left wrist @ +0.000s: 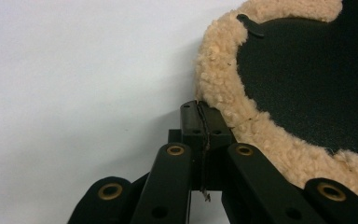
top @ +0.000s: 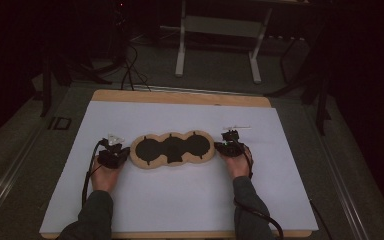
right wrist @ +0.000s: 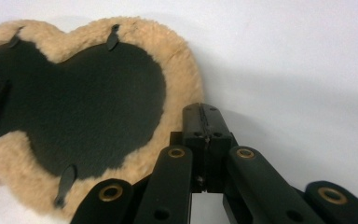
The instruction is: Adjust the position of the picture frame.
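Observation:
A three-lobed pad (top: 172,148) lies flat on the white sheet (top: 180,200); its face is black and its rim is tan fleece. My left gripper (top: 126,150) sits at its left end, held in a hand. In the left gripper view the left gripper (left wrist: 199,105) is shut, its tips touching the fleece rim (left wrist: 219,70). My right gripper (top: 216,145) sits at the pad's right end. In the right gripper view the right gripper (right wrist: 201,108) is also shut, right beside the fleece rim (right wrist: 179,74). Small black tabs (right wrist: 113,37) cross the rim.
The white sheet covers a wooden tabletop (top: 180,97). Beyond the table, a metal stand (top: 180,50) and cables (top: 129,70) sit on the dark floor. Bare sheet lies in front of and behind the pad.

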`<state>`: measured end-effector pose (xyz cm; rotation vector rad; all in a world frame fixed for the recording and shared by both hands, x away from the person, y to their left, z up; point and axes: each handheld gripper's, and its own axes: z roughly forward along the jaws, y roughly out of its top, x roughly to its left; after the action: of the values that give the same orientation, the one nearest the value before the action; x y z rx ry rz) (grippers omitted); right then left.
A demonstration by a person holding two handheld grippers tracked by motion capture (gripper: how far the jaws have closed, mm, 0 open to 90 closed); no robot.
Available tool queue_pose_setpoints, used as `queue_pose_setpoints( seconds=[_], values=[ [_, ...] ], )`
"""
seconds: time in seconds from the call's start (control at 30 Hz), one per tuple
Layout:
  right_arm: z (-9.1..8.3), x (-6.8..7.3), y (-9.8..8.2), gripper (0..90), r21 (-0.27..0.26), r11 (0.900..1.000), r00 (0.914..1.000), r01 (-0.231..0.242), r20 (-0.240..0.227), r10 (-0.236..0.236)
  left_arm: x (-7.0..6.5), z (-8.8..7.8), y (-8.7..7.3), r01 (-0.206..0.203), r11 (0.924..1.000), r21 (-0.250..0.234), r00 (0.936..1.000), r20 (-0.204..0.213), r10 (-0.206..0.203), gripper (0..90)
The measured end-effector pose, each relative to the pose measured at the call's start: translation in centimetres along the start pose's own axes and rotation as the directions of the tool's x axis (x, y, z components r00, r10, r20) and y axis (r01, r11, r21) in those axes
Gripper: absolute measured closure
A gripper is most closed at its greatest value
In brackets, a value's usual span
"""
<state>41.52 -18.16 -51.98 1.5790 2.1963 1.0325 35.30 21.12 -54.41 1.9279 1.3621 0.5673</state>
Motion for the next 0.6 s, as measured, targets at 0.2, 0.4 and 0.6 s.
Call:
queue_pose_setpoints(
  seconds=[0.2,0.4,0.6],
  values=[
    [-0.6,-0.9,-0.6,90.0,-0.004,1.0,0.9996,-0.002,-0.029,0.002,-0.7,0.3,0.2,-0.002,1.0,-0.007,1.0,0.004,0.002,90.0],
    [-0.9,-1.2,-0.4,90.0,0.002,1.0,0.9992,0.021,-0.034,-0.021,-0.8,0.5,0.3,-0.001,1.0,-0.004,1.0,0.005,0.001,90.0],
    [-0.4,-1.4,0.9,90.0,-0.018,0.999,0.9995,-0.03,0.005,0.03,-1.1,0.8,0.8,0.003,0.9999,0.013,1.0,-0.006,-0.003,90.0]
  ],
)
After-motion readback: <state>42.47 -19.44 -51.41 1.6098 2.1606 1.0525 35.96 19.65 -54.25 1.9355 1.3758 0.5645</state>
